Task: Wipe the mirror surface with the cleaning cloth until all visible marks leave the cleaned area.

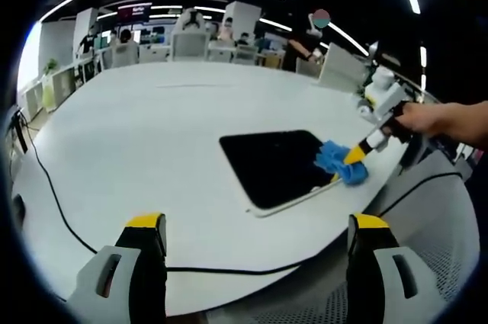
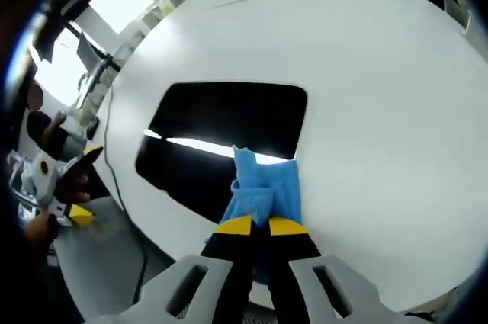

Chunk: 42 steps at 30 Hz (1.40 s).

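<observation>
One corner under the cloth [image 2: 263, 190]; most of mirror [image 2: 221, 137] apparently left.
Right gripper [image 2: 255, 226] fingers clenched on cloth at near-right edge; left gripper [image 1: 255, 225] fingers released, off the desk [image 1: 152, 133].

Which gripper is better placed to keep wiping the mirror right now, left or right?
Right. The right gripper is shut on the blue cloth at the mirror edge; the left gripper is open, held back off it.

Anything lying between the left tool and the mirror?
In the left gripper view, a black cable and bare white table separate the left tool from the mirror.
</observation>
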Tool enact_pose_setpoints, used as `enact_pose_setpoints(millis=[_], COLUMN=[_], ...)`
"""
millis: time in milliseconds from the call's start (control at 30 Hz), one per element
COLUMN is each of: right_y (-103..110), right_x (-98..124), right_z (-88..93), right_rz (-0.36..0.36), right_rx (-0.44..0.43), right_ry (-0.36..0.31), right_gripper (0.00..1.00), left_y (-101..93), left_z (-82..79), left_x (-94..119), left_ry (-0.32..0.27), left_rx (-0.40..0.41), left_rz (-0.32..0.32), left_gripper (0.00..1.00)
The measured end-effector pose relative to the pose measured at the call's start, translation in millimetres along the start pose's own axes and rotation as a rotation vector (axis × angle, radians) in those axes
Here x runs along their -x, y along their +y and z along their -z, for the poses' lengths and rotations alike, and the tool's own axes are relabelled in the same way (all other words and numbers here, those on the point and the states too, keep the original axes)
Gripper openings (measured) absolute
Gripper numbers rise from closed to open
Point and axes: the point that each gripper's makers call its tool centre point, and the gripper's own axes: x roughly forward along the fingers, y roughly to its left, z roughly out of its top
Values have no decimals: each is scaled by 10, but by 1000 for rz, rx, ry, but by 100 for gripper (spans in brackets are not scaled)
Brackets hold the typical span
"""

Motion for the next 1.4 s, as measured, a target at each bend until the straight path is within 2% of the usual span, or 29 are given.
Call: enact_pose_setpoints(millis=[300,833,1167,1400], right_y=[-76,-240,-302,-311], right_x=[-32,-160,-240,-249], right_z=[-154,-633,-876,-1007], right_rz=[13,57,81,91], right_rx=[0,55,106,99], right_ry=[-5,13,44,44], right_gripper=[0,0,0,0], left_y=[-1,5,20,33], left_z=[10,7,13,0], left_x=[-1,1,4,15], left_ry=[3,0,-1,-10], left_rx=[5,14,20,22], left_rz=[3,2,-1,-7], left_gripper=[99,99,99,99])
